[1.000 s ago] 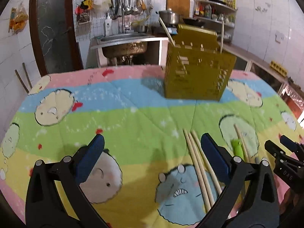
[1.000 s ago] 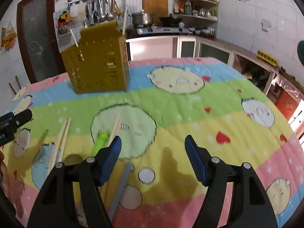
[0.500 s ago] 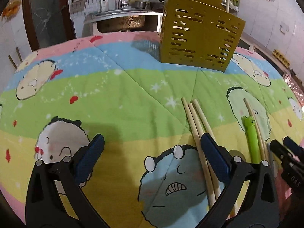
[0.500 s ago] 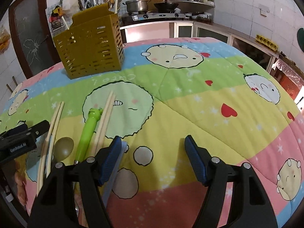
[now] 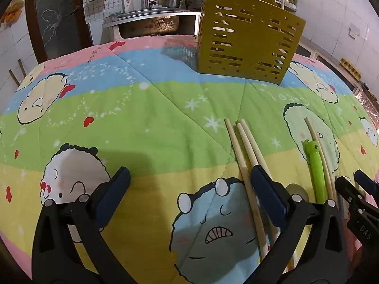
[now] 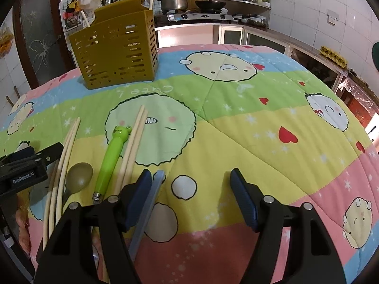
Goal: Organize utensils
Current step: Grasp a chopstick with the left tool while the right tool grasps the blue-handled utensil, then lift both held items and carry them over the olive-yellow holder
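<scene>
A mustard slotted utensil holder (image 5: 248, 40) (image 6: 118, 52) stands at the far side of the cartoon quilt, with chopsticks poking out of it. Three pale chopsticks (image 5: 239, 149) (image 6: 64, 161) lie near my left gripper (image 5: 189, 184), which is open and empty, its right finger over them. Beside them lie a spoon (image 6: 78, 177), a green frog-handled utensil (image 6: 111, 156) (image 5: 316, 163), two more chopsticks (image 6: 133, 142) and a grey flat handle (image 6: 149, 203). My right gripper (image 6: 190, 198) is open and empty, its left finger above the grey handle.
The quilt (image 6: 236, 123) covers the whole table. Behind it are a sink (image 5: 149, 19), a stove with a pot (image 6: 175, 2), shelves and a dark door (image 5: 56, 16). A hand (image 6: 22, 224) shows at the left edge of the right wrist view.
Both grippers have tipped downward and come closer to the quilt. The left one has sunk toward the three chopsticks. The utensils near the right gripper now show in full.
</scene>
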A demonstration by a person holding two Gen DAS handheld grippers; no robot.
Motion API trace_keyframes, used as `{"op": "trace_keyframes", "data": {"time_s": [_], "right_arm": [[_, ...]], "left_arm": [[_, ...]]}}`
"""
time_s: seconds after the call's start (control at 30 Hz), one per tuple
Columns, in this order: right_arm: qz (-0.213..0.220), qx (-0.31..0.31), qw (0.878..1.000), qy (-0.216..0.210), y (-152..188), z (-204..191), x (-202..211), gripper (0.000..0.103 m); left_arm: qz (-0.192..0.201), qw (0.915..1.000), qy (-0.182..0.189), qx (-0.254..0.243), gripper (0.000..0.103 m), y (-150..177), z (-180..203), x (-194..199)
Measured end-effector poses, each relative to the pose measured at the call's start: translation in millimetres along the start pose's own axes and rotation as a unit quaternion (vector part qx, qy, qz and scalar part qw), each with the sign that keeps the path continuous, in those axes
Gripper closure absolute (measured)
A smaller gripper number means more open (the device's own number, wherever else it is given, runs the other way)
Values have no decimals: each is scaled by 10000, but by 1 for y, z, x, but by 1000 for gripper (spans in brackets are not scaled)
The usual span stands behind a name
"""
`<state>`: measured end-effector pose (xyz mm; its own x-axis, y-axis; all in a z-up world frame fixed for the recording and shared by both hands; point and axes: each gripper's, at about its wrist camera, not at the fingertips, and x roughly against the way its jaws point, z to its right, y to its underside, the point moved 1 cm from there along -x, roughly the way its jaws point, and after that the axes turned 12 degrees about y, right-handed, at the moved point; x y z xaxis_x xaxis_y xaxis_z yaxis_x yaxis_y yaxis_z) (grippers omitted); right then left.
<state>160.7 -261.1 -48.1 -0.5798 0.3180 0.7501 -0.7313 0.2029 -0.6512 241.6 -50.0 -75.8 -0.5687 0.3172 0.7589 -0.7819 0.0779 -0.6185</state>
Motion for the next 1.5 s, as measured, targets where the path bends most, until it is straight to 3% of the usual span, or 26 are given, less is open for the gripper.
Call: {"op": "trace_keyframes", "data": {"time_s": [0.23, 0.37, 0.6, 0.73, 0.9, 0.97, 1.13, 1.5], "right_arm": [[-82, 121, 9997, 184, 3, -6, 4, 37], [-194, 105, 9995, 207, 4, -10, 7, 48], [-319, 129, 9990, 302, 5, -21, 10, 68], [-381, 52, 9988, 304, 3, -24, 8, 74], [-348, -31, 9989, 301, -1, -27, 4, 91], [-344, -81, 9990, 264, -3, -26, 3, 92], [-352, -244, 9991, 79, -7, -21, 0, 93], [-71, -475, 9987, -143, -18, -2, 15, 96]], "left_arm": [[-180, 9996, -56, -195, 11, 3, 6, 0], [-263, 9995, -48, -162, 16, 1, 7, -2], [-404, 9988, 97, -251, 48, -6, 18, -3], [-409, 9989, 152, -191, 57, -11, 18, -6], [-368, 9991, 211, -77, 71, -13, 15, -6], [-348, 9991, 230, -57, 74, -14, 14, -6], [-329, 9986, 416, 8, 94, -16, 12, -7], [-127, 9989, 460, 29, 98, -15, 11, 4]]}}
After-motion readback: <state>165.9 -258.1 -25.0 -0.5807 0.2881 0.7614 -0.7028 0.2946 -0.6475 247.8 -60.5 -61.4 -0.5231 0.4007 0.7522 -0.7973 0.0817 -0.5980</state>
